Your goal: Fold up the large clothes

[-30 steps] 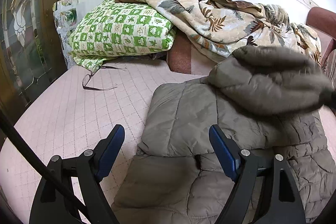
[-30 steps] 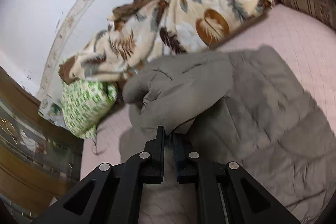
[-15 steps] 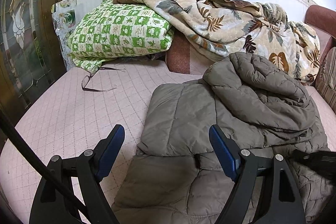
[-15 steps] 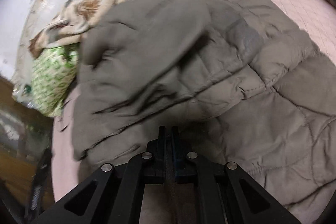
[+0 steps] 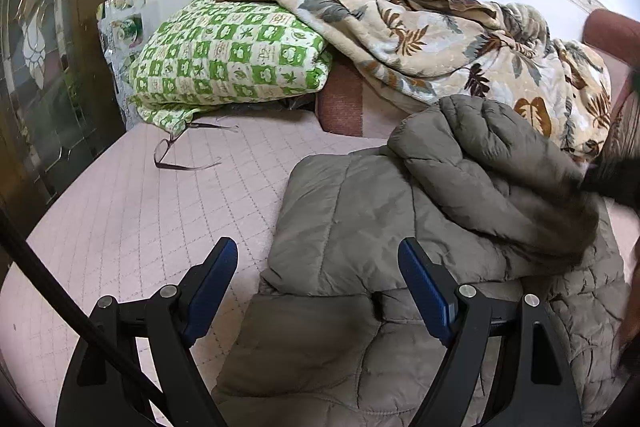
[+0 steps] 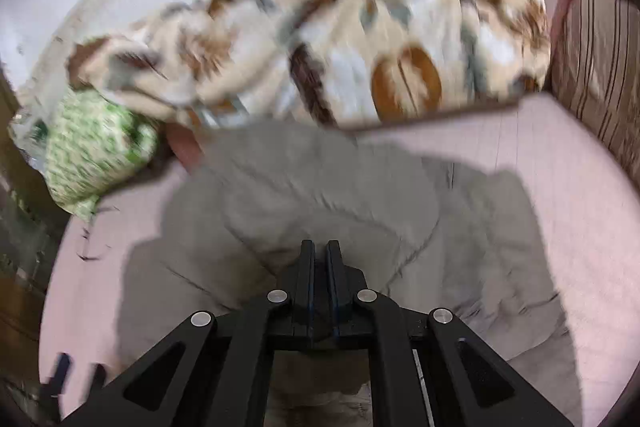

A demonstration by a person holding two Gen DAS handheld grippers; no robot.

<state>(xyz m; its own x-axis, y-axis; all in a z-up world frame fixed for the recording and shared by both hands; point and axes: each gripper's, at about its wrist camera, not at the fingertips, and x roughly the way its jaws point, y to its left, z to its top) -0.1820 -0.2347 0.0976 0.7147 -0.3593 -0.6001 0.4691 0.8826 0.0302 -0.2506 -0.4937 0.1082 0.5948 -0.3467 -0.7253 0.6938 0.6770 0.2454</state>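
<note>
we see the grey-brown quilted puffer jacket spread on the pink quilted bed, our right hand-held gripper clenched on its folded-over sleeve, our left hand-held gripper released just before its near edge.

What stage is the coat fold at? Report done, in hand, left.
Done: the grey padded coat lies on the pink mattress with one part folded over its body. In hand: the right gripper is shut, apparently on the coat; blurred. The left gripper is open, empty. Left: the remaining folds.
</note>
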